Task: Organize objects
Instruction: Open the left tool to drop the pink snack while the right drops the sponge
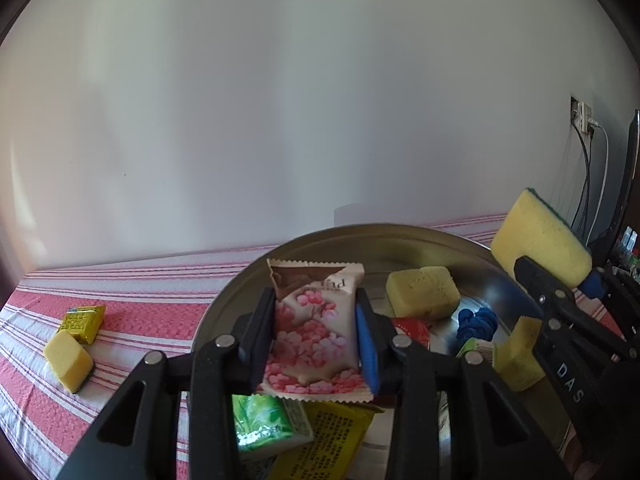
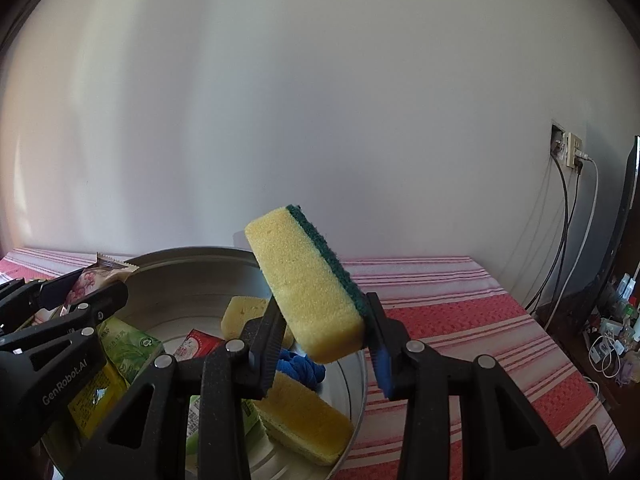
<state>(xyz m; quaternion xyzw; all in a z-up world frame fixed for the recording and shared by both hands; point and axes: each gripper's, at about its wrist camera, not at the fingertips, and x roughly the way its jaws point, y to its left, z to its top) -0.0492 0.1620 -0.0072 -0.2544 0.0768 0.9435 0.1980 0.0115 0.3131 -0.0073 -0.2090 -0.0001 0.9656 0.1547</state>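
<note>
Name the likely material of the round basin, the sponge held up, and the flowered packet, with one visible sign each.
Round basin: seemingly brushed metal, grey sheen with soft reflections.
Sponge: porous yellow foam with a green scouring layer, probably fibre.
Flowered packet: likely printed plastic film, given its crimped zigzag ends.

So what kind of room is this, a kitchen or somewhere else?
Probably a home living space, not clearly a kitchen: a table under a red striped cloth against a plain wall, a wall socket with cables, and a dark screen's edge.
</note>
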